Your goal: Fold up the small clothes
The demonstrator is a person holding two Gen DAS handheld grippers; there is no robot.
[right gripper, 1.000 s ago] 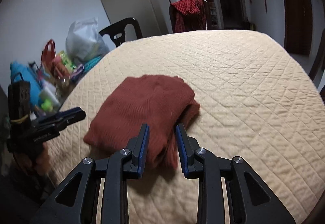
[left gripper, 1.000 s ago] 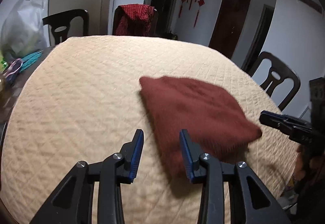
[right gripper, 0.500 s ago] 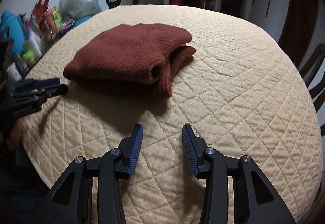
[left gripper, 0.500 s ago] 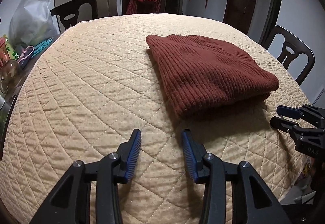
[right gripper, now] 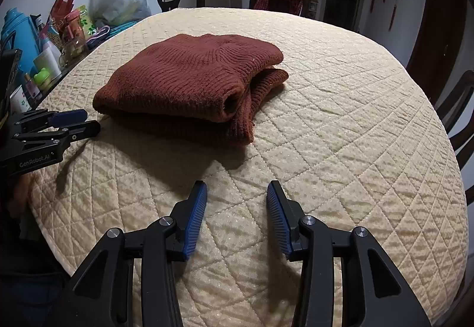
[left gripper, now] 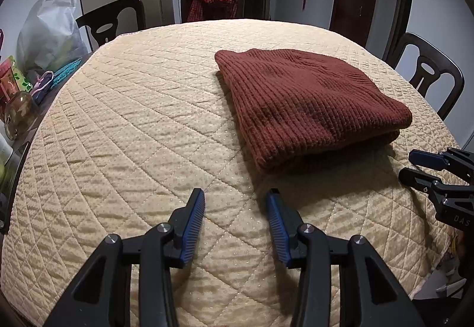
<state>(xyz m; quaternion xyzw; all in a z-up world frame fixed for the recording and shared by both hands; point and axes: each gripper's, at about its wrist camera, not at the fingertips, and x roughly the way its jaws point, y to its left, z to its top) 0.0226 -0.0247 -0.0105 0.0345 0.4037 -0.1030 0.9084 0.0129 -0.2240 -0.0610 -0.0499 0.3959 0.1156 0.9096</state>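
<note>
Rust-red knit sweater [left gripper: 308, 104]: folded, lying on my quilted surface [left gripper: 133, 125].
Left tool [left gripper: 235, 202]: I see it released, empty, near the sweater.
Right tool [right gripper: 237, 193]: released, empty, near too.

My left-hand camera sits low at the near table [left gripper: 124, 131] edge, facing far across it, the folded sweater [left gripper: 308, 107] to its right. My right-hand camera looks likewise, the sweater [right gripper: 189, 81] to its left. Both share sweater, tabletop [right gripper: 340, 125] and far chairs.
</note>
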